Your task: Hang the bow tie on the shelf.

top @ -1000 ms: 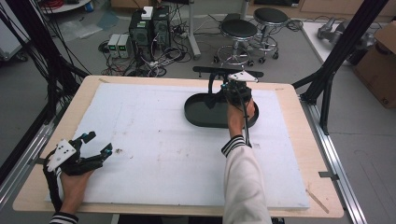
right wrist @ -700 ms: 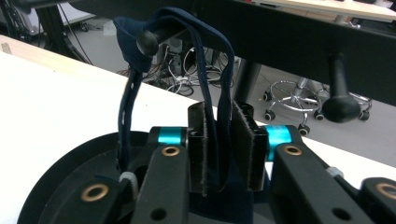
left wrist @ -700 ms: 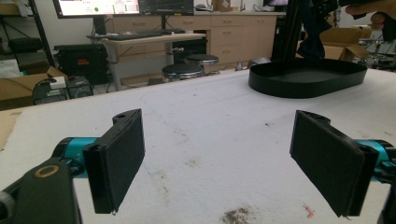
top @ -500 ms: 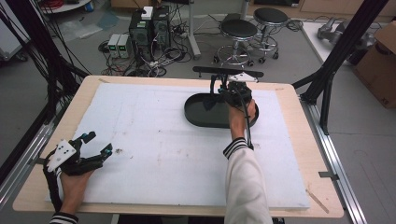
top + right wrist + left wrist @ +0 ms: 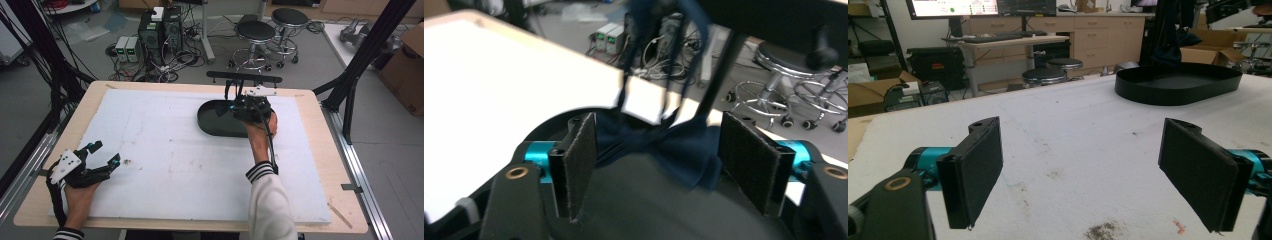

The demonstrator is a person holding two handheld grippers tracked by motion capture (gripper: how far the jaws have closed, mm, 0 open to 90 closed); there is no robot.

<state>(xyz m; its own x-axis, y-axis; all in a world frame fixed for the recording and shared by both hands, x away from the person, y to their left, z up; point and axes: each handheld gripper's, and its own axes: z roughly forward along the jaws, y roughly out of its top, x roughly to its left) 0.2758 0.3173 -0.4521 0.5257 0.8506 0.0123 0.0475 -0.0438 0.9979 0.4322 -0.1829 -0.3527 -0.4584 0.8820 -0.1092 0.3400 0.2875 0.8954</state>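
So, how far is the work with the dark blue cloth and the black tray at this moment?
The dark blue cloth already hangs into the black tray, between the open jaws of the right tool, so it looks released or nearly so. Its straps seem to run up toward a black bar; whether it is free there is unclear. The left tool waits open near the table's corner.

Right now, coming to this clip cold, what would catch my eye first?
The black oval tray at the far right of the white mat, with the right gripper open over it around a dark blue bow tie. The left gripper rests open at the mat's near left corner.
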